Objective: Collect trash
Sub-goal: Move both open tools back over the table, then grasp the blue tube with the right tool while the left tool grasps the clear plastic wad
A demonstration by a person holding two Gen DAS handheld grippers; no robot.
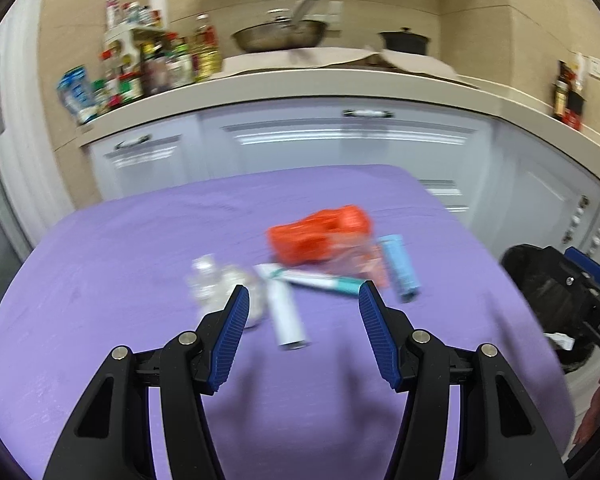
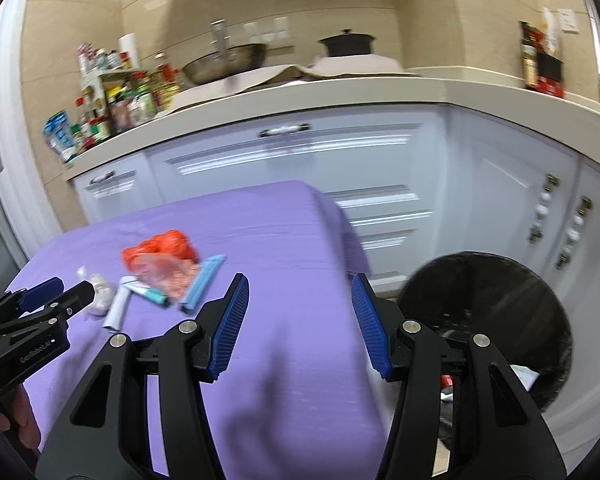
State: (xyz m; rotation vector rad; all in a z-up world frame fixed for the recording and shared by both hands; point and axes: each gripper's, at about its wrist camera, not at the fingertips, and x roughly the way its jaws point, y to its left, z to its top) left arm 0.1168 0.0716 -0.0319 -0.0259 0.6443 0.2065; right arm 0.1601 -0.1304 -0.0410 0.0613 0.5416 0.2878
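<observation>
A heap of trash lies on the purple table (image 1: 120, 264): an orange bag (image 1: 320, 234), a clear pink wrapper (image 1: 356, 260), a light blue tube (image 1: 400, 268), a teal and white tube (image 1: 320, 280), a white tube (image 1: 286, 320) and crumpled clear plastic (image 1: 216, 284). My left gripper (image 1: 302, 300) is open and empty, just short of the heap. My right gripper (image 2: 300, 292) is open and empty over the table's right edge, beside the black bin (image 2: 484, 320). The heap also shows in the right wrist view (image 2: 160, 276).
The black bin (image 1: 540, 280) stands on the floor right of the table, with some scraps inside. White kitchen cabinets (image 2: 300, 168) and a counter (image 1: 300, 84) with bottles, a wok and a pot run behind the table.
</observation>
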